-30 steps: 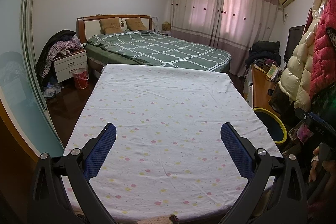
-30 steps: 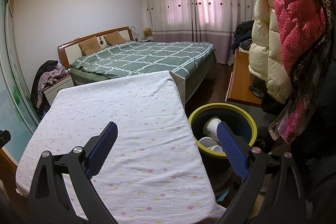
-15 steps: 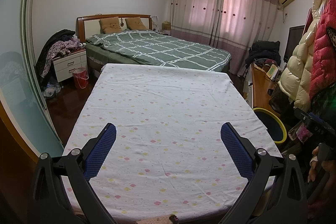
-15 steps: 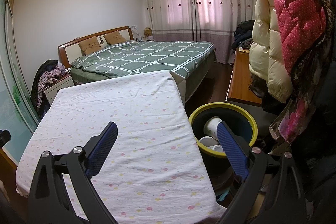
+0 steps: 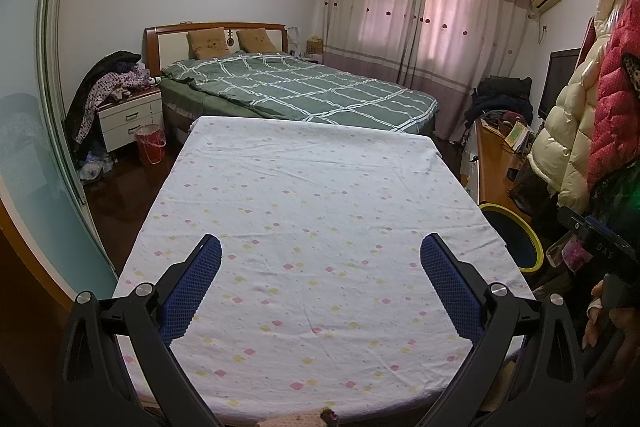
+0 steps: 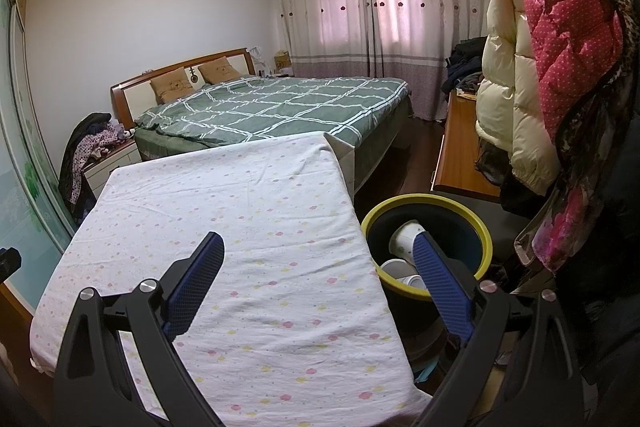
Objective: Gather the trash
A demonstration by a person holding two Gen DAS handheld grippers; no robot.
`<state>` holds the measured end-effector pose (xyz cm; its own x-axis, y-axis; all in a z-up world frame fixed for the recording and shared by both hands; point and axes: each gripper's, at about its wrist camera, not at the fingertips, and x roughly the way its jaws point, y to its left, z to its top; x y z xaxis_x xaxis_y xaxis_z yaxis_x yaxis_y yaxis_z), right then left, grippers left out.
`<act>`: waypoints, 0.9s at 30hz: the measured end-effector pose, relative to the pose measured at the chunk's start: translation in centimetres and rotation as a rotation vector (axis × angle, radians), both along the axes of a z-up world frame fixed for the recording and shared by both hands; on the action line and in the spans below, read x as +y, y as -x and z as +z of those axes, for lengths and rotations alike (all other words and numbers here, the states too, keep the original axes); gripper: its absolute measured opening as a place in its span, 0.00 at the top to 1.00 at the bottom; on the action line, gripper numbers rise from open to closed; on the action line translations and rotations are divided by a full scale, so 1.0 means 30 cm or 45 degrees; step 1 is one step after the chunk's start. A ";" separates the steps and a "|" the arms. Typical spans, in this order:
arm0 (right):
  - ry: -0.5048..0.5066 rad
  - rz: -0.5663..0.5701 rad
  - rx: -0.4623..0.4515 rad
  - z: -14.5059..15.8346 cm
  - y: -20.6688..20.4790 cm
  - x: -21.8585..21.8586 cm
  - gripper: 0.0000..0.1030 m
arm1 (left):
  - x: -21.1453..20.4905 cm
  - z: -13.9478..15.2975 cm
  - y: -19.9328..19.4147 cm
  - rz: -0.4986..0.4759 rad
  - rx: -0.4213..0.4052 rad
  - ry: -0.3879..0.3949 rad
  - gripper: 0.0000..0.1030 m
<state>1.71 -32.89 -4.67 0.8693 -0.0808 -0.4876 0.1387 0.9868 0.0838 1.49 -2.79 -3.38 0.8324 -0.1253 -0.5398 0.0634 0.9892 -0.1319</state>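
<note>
A table with a white flowered cloth (image 5: pixel 312 227) fills the left wrist view; it also shows in the right wrist view (image 6: pixel 240 227). I see no trash on the cloth. A dark bin with a yellow rim (image 6: pixel 480 227) stands right of the table and holds white paper cups (image 6: pixel 404 243). The bin's rim also shows in the left wrist view (image 5: pixel 536 247). My left gripper (image 5: pixel 320 267) is open and empty above the cloth's near end. My right gripper (image 6: pixel 318 265) is open and empty over the table's right edge, its right finger in front of the bin.
A green checked bed (image 5: pixel 300 91) lies beyond the table. A nightstand piled with clothes (image 5: pixel 128 111) and a red basket (image 5: pixel 150 145) stand at the left. Coats (image 6: pixel 560 47) hang at the right over a wooden desk (image 6: pixel 460 147).
</note>
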 end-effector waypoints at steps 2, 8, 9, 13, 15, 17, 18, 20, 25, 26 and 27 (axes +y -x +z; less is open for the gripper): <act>0.001 -0.001 0.000 0.000 -0.001 -0.001 0.12 | 0.007 0.004 -0.003 0.000 -0.001 0.000 0.05; 0.001 -0.001 0.001 -0.001 -0.001 0.001 0.12 | 0.000 -0.001 -0.003 -0.003 -0.001 0.000 0.05; 0.001 -0.001 0.002 -0.002 -0.001 0.003 0.12 | 0.001 0.002 -0.004 -0.002 -0.001 -0.001 0.05; 0.001 -0.001 0.002 -0.002 -0.001 0.003 0.12 | 0.001 0.003 -0.004 -0.001 -0.001 0.000 0.05; 0.000 0.000 0.003 -0.003 0.000 0.005 0.12 | 0.000 0.002 -0.004 0.000 -0.001 -0.003 0.05; 0.001 0.000 0.003 -0.003 -0.001 0.004 0.12 | 0.001 0.003 -0.004 0.000 -0.001 -0.003 0.05; 0.001 0.001 0.003 -0.003 0.000 0.006 0.12 | -0.003 -0.001 -0.004 0.000 -0.001 -0.006 0.05; 0.001 0.000 0.003 -0.003 -0.002 0.005 0.12 | 0.001 0.001 -0.007 -0.002 0.002 -0.010 0.05; 0.000 0.000 0.004 -0.003 -0.004 0.004 0.12 | 0.002 -0.006 -0.019 -0.007 0.020 0.003 0.05; 0.000 -0.001 0.004 -0.002 -0.004 0.004 0.12 | 0.005 -0.009 -0.022 -0.009 0.026 0.012 0.05; 0.000 -0.002 0.005 -0.006 -0.003 0.006 0.12 | 0.009 -0.010 -0.025 -0.015 0.027 0.026 0.05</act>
<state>1.81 -32.71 -4.85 0.8673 -0.0820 -0.4909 0.1403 0.9866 0.0832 2.25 -2.53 -3.69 0.8191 -0.1461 -0.5548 0.0719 0.9855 -0.1534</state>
